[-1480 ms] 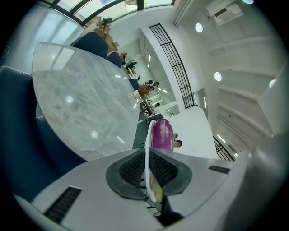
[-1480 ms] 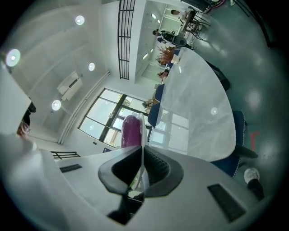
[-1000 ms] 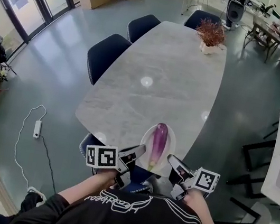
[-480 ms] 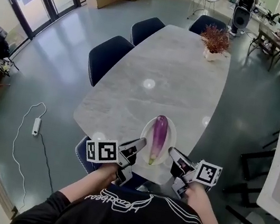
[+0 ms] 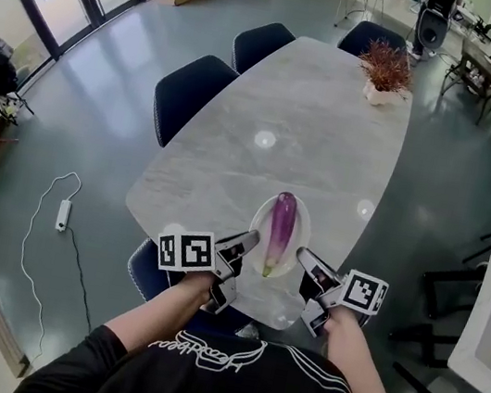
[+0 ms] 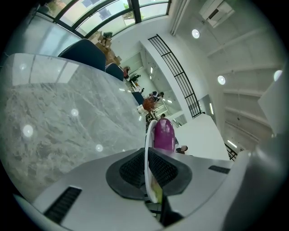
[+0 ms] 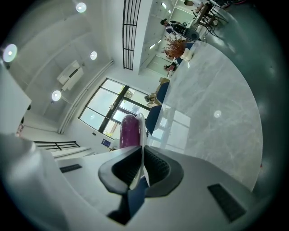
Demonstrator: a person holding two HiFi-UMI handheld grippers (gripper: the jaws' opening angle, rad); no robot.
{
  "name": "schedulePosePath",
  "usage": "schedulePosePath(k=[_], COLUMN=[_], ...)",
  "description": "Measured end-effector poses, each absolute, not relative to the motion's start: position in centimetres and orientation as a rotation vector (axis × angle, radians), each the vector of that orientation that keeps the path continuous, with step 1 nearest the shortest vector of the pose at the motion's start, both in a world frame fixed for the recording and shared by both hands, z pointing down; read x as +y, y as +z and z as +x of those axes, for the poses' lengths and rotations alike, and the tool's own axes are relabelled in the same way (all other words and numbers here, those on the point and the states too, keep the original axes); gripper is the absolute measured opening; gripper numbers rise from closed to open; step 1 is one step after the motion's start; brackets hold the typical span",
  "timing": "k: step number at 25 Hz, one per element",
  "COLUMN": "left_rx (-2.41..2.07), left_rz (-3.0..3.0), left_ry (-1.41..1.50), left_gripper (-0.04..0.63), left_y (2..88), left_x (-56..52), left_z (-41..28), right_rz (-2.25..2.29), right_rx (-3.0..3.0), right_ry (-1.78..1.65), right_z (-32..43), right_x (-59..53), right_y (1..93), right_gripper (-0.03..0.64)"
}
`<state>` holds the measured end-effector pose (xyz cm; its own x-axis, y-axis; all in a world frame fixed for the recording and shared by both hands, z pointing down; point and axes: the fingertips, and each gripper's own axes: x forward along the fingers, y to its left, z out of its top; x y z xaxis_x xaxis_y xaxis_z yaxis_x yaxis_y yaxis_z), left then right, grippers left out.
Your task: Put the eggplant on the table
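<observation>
Plate (image 5: 257, 240) with eggplant (image 5: 281, 230) | farther over table (image 5: 279, 112) | left gripper (image 5: 248, 238), right gripper (image 5: 302, 255) clamped

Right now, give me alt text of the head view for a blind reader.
The left gripper and right gripper each clamp an edge of a white plate bearing a purple eggplant, over the near end of a long grey table.

Purple eggplant (image 5: 280, 233) lengthwise on white plate (image 5: 257, 236), table (image 5: 272, 101) near end.
</observation>
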<state>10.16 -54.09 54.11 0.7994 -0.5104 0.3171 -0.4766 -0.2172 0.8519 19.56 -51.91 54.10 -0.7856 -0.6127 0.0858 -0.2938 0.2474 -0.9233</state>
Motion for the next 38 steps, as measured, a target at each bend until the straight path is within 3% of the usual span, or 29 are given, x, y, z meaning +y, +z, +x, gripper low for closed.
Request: schedulePosePath(k=[38], left_rx=[-0.905], left_rz=[1.518], left_ry=[0.071], left_gripper=[0.029], left_y=[69.7], left_x=[-60.1], left_z=[7.6], right_rz=[-1.276], right_rx=[2.28], right_ry=[-1.919], right_z=[17.8], right_x=[-58.9], right_y=[68.4], right_gripper=[0.021])
